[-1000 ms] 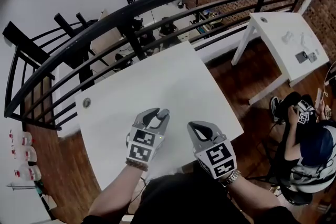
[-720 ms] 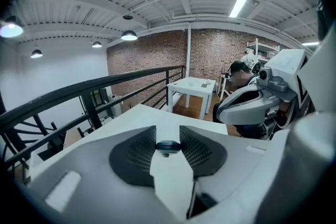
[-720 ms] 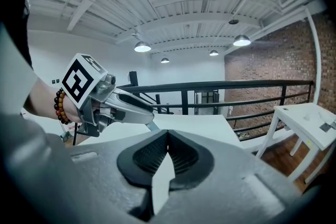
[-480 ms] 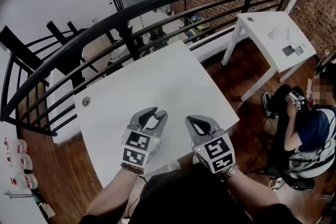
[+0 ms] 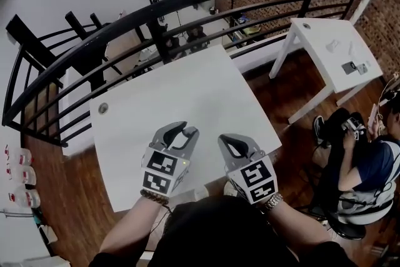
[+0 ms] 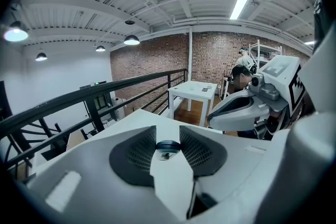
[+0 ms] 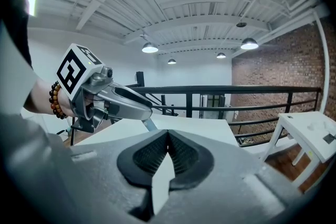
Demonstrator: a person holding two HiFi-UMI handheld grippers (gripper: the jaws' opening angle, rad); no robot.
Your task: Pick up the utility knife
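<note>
My left gripper (image 5: 185, 130) hangs above the near part of the white table (image 5: 187, 84), shut on the utility knife. In the left gripper view the knife's dark rounded end (image 6: 168, 145) is pinched between the ribbed pads. The right gripper view shows the left gripper (image 7: 143, 108) from the side, with the knife's grey tip (image 7: 149, 124) poking down out of its jaws. In the head view the knife is mostly hidden by the jaws. My right gripper (image 5: 226, 142) is close beside it on the right, shut with nothing in it, its pads touching (image 7: 168, 135).
A black curved railing (image 5: 187, 0) runs behind the table, with a stairwell beyond. A second white table (image 5: 331, 50) with small items stands at the right. A seated person (image 5: 369, 159) is at the right. Several bottles (image 5: 19, 178) stand on the floor at the left.
Both grippers have risen a little above the table, the left one keeping the knife in its jaws. The head view has swung slightly.
</note>
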